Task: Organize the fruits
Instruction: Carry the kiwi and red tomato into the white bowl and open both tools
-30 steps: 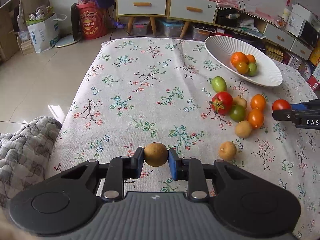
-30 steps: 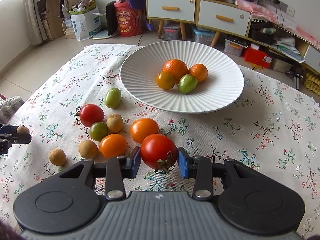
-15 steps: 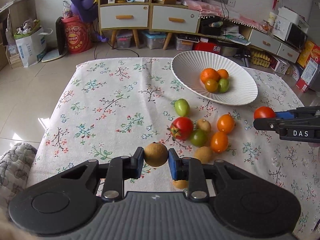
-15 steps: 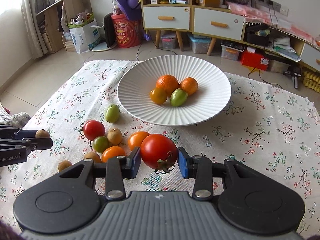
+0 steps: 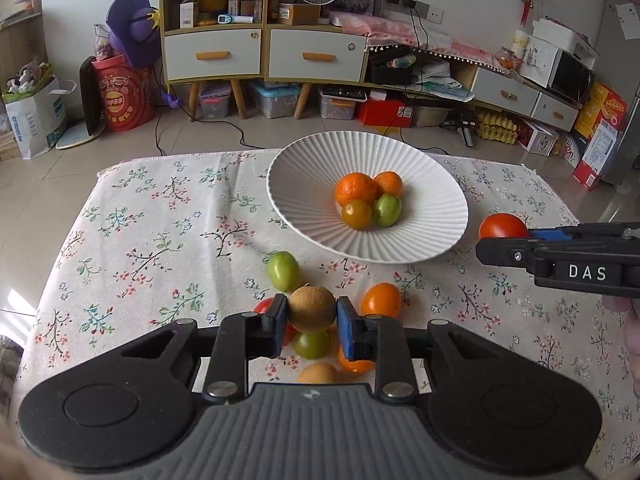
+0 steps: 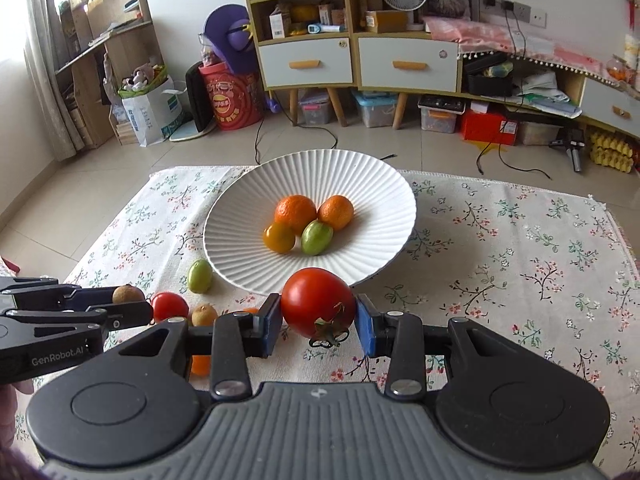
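Left gripper (image 5: 311, 314) clamps a brown fruit (image 5: 311, 308), lower centre of frame. Right gripper (image 6: 318, 320) clamps a red tomato (image 6: 318, 302). White bowl (image 6: 240, 216) sits mid-frame, holding four fruits.

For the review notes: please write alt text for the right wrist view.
The right tool grips a red tomato just short of a white ribbed bowl holding four small fruits. At left, the left tool holds a brown fruit over the floral tablecloth.
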Action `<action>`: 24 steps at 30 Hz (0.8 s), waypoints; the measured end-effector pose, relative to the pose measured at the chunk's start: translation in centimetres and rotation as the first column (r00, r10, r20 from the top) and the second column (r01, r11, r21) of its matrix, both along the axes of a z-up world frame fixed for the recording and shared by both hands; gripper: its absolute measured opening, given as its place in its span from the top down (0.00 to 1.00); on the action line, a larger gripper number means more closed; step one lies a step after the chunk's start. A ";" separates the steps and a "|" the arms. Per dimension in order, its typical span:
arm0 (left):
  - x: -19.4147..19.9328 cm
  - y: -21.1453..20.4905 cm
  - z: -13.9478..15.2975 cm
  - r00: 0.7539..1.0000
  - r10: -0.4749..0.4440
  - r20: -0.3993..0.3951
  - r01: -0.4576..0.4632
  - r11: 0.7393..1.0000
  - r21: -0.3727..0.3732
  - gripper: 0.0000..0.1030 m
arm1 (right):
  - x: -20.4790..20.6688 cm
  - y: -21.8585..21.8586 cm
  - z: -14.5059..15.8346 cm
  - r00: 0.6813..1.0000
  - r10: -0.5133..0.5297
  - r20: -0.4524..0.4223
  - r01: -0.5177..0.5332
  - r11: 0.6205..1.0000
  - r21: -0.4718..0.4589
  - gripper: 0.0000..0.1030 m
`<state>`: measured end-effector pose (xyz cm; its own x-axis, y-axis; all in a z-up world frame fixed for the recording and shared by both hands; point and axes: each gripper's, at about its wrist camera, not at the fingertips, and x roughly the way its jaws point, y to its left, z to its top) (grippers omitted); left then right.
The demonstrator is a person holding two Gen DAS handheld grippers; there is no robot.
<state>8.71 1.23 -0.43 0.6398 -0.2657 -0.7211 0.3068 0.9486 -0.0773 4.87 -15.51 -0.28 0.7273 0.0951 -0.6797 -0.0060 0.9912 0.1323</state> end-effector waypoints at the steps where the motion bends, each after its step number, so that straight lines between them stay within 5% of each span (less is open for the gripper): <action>1: 0.2 -0.3 0.0 1.000 -0.001 0.005 0.001 1.000 -0.002 0.84 | 0.1 -0.3 0.0 1.000 -0.010 0.004 0.010 1.000 0.007 0.66; 24: 4.3 -6.3 -2.2 0.999 -0.023 0.046 0.027 0.994 -0.105 0.84 | 5.0 -2.3 -2.0 0.993 -0.114 -0.022 0.116 0.986 0.116 0.66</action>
<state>13.05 -5.08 -2.64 0.6630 -0.3552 -0.6590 0.3357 0.9279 -0.1623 9.83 -17.78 -2.26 0.7276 0.0912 -0.6799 0.1100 0.9628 0.2469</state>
